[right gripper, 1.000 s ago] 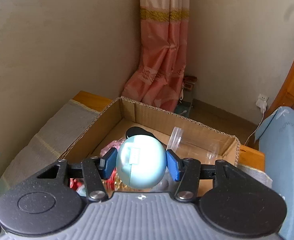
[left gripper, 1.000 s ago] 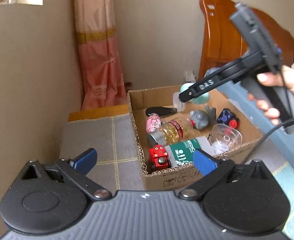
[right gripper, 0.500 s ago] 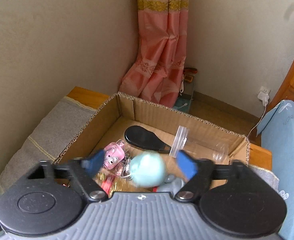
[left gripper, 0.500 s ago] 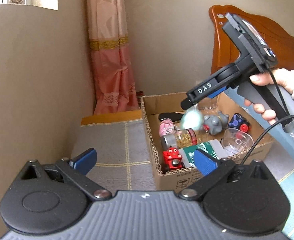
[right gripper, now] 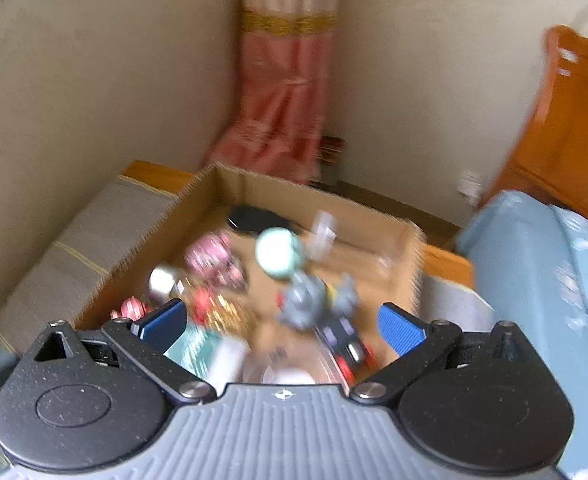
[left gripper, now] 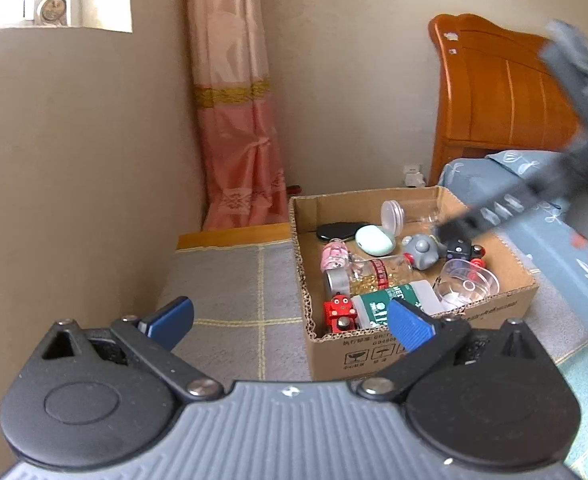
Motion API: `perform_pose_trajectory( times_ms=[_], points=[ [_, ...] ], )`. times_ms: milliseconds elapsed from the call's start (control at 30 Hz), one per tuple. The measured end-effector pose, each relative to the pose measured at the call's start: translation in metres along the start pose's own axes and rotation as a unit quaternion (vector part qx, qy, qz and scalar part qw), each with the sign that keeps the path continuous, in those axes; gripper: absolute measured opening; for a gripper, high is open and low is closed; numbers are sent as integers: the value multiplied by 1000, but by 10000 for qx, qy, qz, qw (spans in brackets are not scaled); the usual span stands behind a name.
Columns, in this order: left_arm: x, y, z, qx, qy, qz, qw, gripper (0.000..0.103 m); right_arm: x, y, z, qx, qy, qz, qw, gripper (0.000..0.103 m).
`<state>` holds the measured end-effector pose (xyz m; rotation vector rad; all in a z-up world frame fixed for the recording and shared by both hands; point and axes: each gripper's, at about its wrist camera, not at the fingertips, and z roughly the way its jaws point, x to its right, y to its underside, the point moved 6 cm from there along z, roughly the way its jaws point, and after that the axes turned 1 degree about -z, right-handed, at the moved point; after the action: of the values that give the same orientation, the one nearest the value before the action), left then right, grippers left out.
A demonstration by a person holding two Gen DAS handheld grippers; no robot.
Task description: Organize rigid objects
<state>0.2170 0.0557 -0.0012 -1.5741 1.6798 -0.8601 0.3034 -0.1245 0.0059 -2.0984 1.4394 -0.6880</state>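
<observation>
A corrugated cardboard box is being shown at the 3 o'clock side of the left wrist view, resting on a grey woven mat. The smooth, pale mint egg-shaped case is being seen lying loose inside it, toward the 12 o'clock wall, just beside a flat black oval and a clear jar with a white lid.

The right gripper is being held wide open over the box, its jaws having just been opening; nothing is being gripped between its ribbed blue pads. The left gripper is likewise being held open and empty.

Crisp detail is being given only by the left view: a red wooden robot and a grey rounded figure. The right view is being blurred, though the case is being made out there too.
</observation>
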Motion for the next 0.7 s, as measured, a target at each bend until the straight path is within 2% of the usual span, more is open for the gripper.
perform_pose_trajectory(
  times_ms=[100, 200, 367, 500, 700],
  points=[
    [6, 2, -7, -102, -146, -43, 9998, 102, 8, 34, -25, 13, 213, 348, 9992, 103],
    [17, 7, -13, -269, -130, -22, 9996, 102, 9, 70, -46, 57, 417, 724, 9965, 103],
    [35, 15, -26, -518, -78, -96, 9986, 102, 13, 121, -69, 0, 449, 1520, 9874, 103],
    [49, 15, -35, -548, 22, -23, 9985, 102, 11, 136, -84, -8, 553, 1644, 9848, 103],
    [55, 10, -46, -577, -181, -55, 9982, 102, 13, 135, -104, 256, 771, 1615, 9835, 103]
  ],
)
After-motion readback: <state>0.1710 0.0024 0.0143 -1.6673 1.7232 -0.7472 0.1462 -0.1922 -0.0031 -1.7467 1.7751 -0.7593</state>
